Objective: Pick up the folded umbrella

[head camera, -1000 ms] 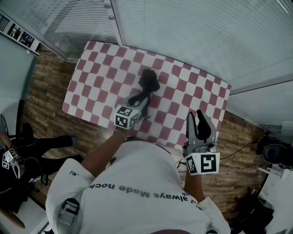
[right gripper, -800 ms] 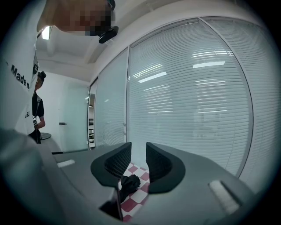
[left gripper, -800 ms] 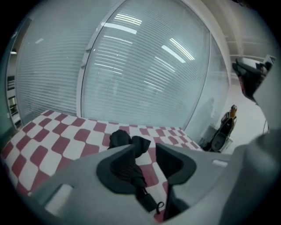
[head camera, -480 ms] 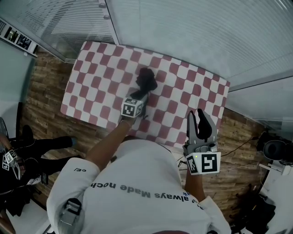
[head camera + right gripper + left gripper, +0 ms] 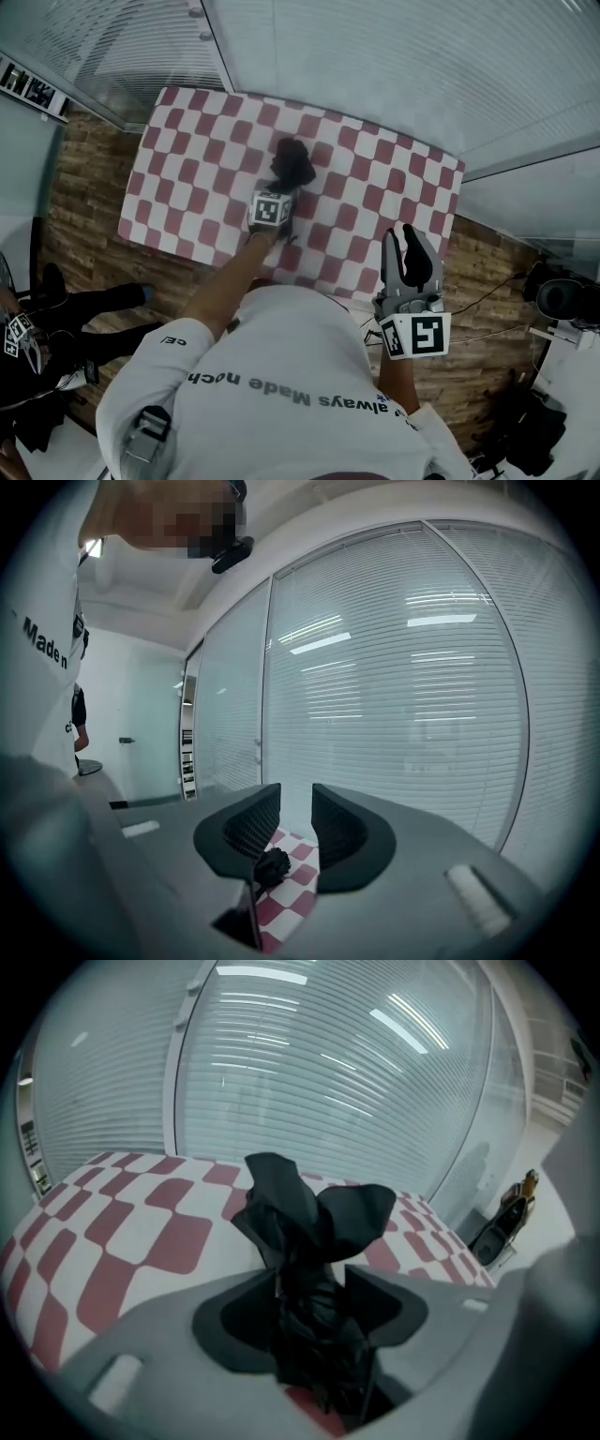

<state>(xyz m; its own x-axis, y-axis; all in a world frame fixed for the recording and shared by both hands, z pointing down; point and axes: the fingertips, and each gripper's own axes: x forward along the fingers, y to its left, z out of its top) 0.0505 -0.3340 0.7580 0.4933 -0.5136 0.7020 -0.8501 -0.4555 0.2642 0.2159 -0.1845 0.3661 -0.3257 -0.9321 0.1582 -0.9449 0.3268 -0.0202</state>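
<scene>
The counter is covered with a cloth of red and white squares and stands on a floor of wooden planks, in a corner of the room. Behind it and at its sides are glass walls with closed horizontal blinds. The folded umbrella, black and a little crumpled, lies on the cloth near the middle of the counter, somewhat toward the far edge. The left tongs are low over the counter and point down at a slant. Their jaws have just been opening, and they stand rather wide with the body of the umbrella between them. In the left gripper view the loose black fabric reaches up past the jaw tips, but I cannot see the pads pressing on it. The right tongs are in the air at the near right edge of the counter, well apart from the umbrella. Their jaws stand a narrow gap apart and nothing is between them. In the right gripper view the umbrella shows only small and far away on the checked cloth, through this gap.
</scene>
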